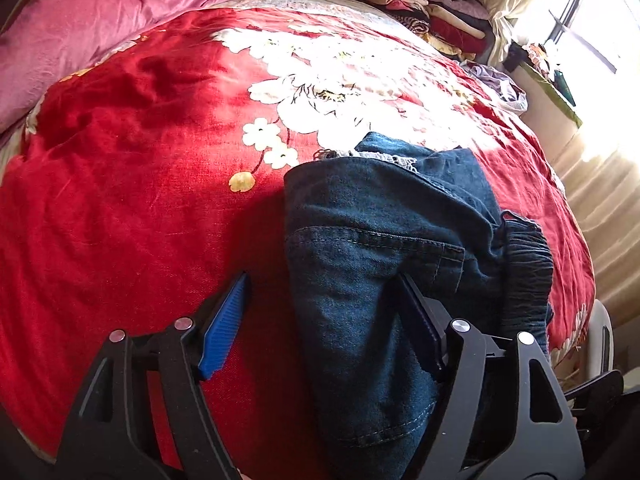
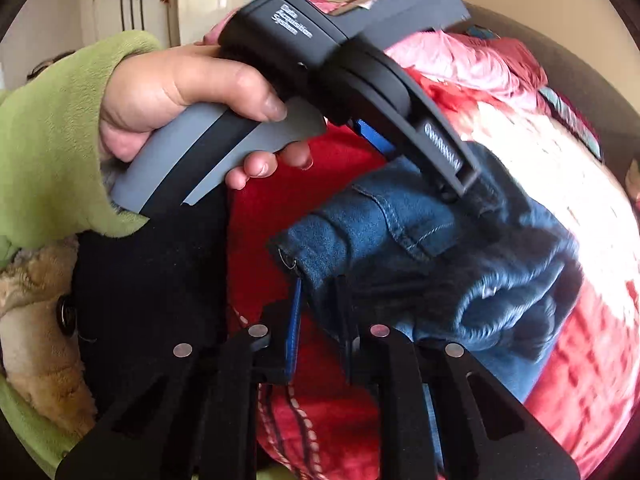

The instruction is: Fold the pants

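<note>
Dark denim pants [image 1: 384, 232] lie folded in a thick bundle on the red floral bedspread [image 1: 132, 184], toward its near right side — both grippers at the near edge of the bundle.

Left gripper [image 1: 324, 292]: jaws stand wide; the blue pad [image 1: 224, 324] is over bare bedspread, the other finger lies against the denim, with no pinch visible. Right gripper [image 2: 320, 292]: jaws narrow, closed on the near corner of the bundle — the fabric fold sits between the fingertips. In the right wrist view the left hand [image 2: 172, 92] and green sleeve [image 2: 52, 132] hold the left tool, whose body blocks the far half of the pants; the denim there is motion-blurred. Elastic waistband [image 1: 524, 264] shows at the right; the bundle's lower end is cut off behind the gripper frames. Far clothes pile [image 1: 428, 4] is small, and the items are not separable.
</note>
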`<state>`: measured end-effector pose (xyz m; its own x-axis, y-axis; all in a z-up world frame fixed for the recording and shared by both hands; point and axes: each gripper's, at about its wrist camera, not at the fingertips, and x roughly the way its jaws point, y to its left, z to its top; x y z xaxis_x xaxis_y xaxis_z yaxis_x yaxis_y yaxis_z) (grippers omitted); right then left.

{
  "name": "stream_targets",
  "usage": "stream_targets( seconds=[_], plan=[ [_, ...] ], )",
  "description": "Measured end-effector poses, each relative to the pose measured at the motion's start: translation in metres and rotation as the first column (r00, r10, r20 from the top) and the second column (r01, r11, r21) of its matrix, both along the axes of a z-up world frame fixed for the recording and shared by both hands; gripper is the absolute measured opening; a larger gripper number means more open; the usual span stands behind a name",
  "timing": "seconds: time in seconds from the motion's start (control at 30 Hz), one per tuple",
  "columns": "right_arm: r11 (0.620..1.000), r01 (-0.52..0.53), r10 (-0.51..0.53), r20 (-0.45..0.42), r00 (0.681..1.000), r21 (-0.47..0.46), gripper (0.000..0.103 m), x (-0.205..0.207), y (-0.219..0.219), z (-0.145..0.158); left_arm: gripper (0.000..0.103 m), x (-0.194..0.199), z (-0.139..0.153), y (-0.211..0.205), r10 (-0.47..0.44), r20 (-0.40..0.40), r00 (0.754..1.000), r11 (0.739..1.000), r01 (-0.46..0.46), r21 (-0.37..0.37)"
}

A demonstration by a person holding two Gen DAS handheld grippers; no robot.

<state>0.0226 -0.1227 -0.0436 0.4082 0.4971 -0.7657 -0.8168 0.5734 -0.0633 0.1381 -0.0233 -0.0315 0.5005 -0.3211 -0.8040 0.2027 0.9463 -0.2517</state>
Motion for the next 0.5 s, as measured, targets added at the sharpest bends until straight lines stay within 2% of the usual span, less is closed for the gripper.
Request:
stream_targets(
  seconds=[0.17, 0.3, 0.5],
  plan=[
    [0.999, 0.029, -0.028, -0.042, 0.999, 0.037, 0.02, 0.001, -0.007, 0.003, 0.067, -0.003, 0.002, 0.004, 0.01, 0.008, 1.0, 1.0, -0.01, -0.022],
    [0.996, 0.044, -0.039, -0.061, 0.997, 0.075, 0.033, 0.005, -0.013, 0.012, 0.067, -0.006, 0.006, 0.006, 0.02, 0.014, 1.0, 0.999, -0.019, -0.027],
    [0.995, 0.043, -0.04, -0.035, 0.999, 0.088, 0.04, -0.003, -0.013, 0.024, 0.067, -0.014, 0.013, 0.014, 0.044, 0.035, 0.998, 0.999, -0.044, -0.018]
  ],
)
